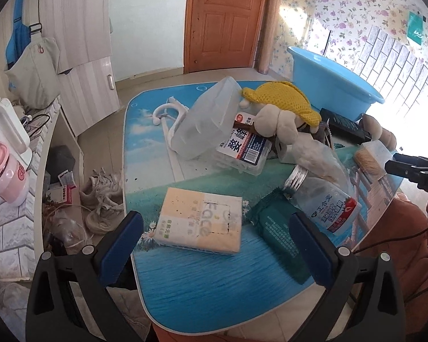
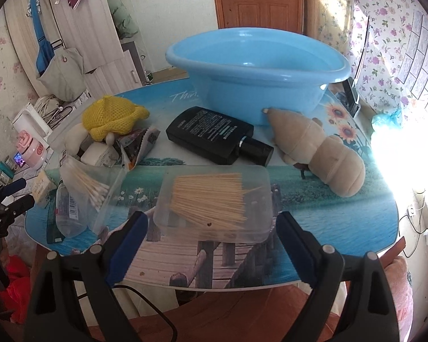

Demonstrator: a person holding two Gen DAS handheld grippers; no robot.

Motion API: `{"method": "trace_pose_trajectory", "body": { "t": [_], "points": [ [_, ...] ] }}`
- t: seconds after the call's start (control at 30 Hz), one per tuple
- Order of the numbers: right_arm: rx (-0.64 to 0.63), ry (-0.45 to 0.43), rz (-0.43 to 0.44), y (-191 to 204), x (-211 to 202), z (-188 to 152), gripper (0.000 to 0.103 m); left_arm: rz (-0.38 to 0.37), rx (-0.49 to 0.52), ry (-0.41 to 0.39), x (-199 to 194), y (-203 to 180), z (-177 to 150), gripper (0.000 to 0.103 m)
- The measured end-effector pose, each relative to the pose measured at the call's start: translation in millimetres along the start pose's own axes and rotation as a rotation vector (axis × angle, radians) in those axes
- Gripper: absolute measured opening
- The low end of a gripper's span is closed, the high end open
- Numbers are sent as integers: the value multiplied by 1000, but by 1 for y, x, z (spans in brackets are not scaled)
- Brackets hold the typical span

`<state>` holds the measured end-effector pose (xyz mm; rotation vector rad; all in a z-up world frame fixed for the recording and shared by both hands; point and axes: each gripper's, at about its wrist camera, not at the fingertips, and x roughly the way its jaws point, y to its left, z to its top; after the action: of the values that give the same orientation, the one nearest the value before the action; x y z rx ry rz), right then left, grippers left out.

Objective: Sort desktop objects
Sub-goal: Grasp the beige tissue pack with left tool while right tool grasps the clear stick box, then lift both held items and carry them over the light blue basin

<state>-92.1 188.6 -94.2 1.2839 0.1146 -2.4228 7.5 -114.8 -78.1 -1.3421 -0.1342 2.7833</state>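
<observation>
Desktop objects lie scattered over the printed tabletop (image 2: 342, 228), none yet sorted. The blue basin (image 2: 256, 65) stands at the far edge, and I judge it the receptacle: it is empty.

Near edge, right side: a clear box of toothpicks (image 2: 214, 202) lies flat, directly ahead of my right gripper (image 2: 211, 245). Its jaws stand released, one on each side of the box's near end and not touching it, which I read as lined up for a first grasp. Beyond the box lie a black bottle (image 2: 214, 134) on its side, just beside the basin, and a beige plush toy (image 2: 319, 154) toward the right edge.

Near edge, left side: my left gripper (image 1: 216, 242) hangs with jaws released and nothing between the pads. A tissue pack (image 1: 199, 222) lies flat ahead of it, a dark green packet (image 1: 276, 236) beside that, and a clear bottle (image 1: 322, 199) tipped over.

A tangled heap at the centre holds a yellow mesh hat (image 1: 282, 99) on a white plush (image 1: 274, 122), leaning on a clear lidded container (image 1: 208, 122). Judgement: clear the loose flat items first; the heap may shift.
</observation>
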Motion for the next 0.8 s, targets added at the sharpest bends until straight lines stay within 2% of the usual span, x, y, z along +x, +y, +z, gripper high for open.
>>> {"method": "trace_pose_trajectory", "body": {
  "t": [0.07, 0.27, 0.47, 0.5, 0.67, 0.8],
  "points": [
    [-3, -12, 7, 1, 0, -1, 93, -11, 20, 9, 5, 2, 1, 100],
    [-4, 8, -24, 6, 6, 2, 94, -25, 46, 52, 19, 5, -5, 76],
    [-17, 24, -59, 11, 16, 5, 97, -15, 72, 36, 20, 4, -8, 73],
    [-18, 25, -63, 11, 17, 5, 97, -8, 73, 30, 19, 3, -8, 63],
    [-4, 52, -65, 9, 27, 7, 97, 0, 80, 12, 13, 2, -7, 61],
    [-3, 40, -50, 5, 27, 7, 95, 2, 67, -4, 7, 3, -5, 61]
  ]
}}
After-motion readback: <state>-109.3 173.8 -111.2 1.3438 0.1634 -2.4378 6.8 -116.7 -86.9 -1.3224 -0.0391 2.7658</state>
